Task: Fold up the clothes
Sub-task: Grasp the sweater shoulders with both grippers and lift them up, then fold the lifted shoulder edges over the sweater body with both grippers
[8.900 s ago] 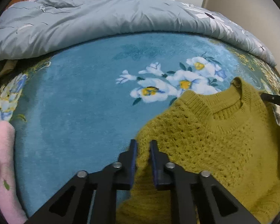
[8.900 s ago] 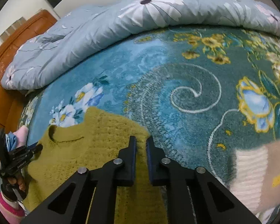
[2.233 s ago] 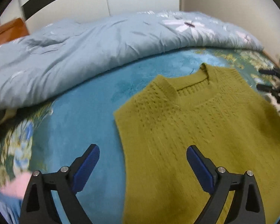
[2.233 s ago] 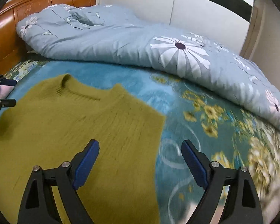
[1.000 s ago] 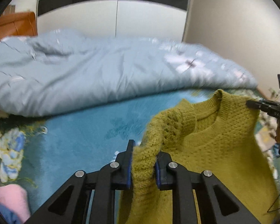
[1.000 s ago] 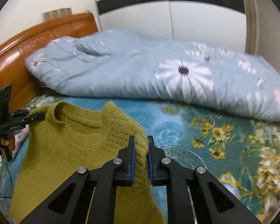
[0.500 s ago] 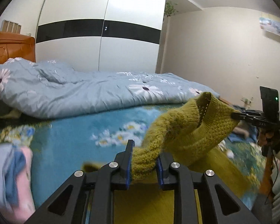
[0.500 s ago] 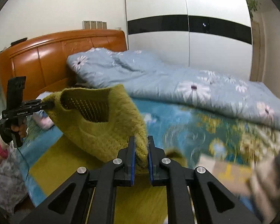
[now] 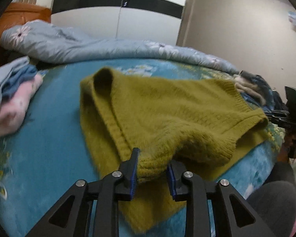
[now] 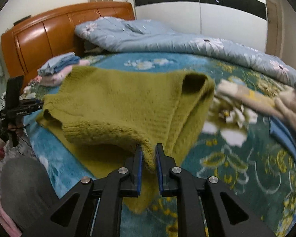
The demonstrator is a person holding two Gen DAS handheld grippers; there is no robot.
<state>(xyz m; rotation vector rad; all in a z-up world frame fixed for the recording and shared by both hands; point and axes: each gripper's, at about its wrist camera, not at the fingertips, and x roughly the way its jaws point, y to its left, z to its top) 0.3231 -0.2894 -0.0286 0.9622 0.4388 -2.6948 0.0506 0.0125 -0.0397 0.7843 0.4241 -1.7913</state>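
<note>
Fuzzy knit sweater (image 9: 167,106) on plush blanket (image 9: 49,138); glossy wooden headboard (image 10: 49,33)

The sweater (image 9: 167,114) lies folded over itself on the near part of the bed blanket (image 9: 49,138), between the two grippers. A stack of folded clothes (image 9: 11,102) sits to its left, near the headboard (image 10: 49,35), and loose clothes (image 10: 266,102) lie to its right. The quilt (image 10: 167,39) is bunched along the far side of the bed, before the wardrobe (image 10: 207,6).
</note>
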